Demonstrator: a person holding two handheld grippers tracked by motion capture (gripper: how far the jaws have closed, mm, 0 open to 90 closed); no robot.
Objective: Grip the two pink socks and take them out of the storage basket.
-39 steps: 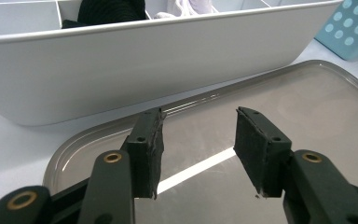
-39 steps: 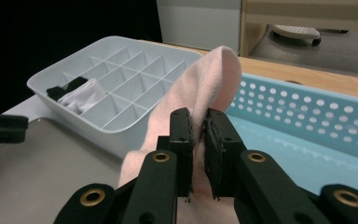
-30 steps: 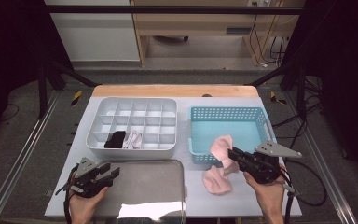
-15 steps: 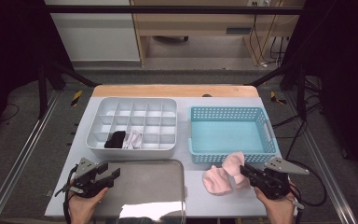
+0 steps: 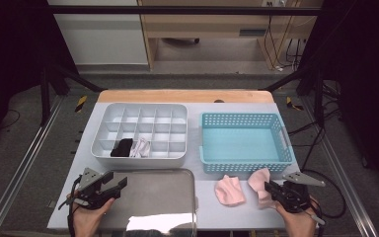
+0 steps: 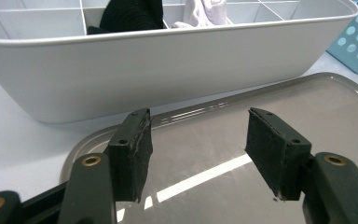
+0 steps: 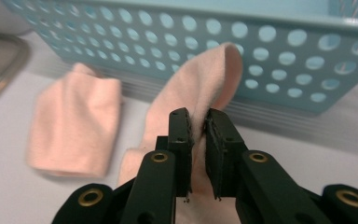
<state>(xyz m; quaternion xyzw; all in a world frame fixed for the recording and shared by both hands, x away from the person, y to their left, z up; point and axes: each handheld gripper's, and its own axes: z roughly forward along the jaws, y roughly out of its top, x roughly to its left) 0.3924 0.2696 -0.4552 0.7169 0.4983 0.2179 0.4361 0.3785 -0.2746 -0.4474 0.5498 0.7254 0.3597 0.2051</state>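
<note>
Right gripper pinches one pink sock, apparently lengthwise toward the basket; left gripper gapes empty.

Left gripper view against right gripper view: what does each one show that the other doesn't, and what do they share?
The left gripper view shows the open left claw over the metal tray, with the white divided organizer holding a black sock and a white sock. The right gripper view shows the right claw pinching a pink sock, with a second pink sock lying beside it. Both show the blue basket and the white tabletop.
</note>
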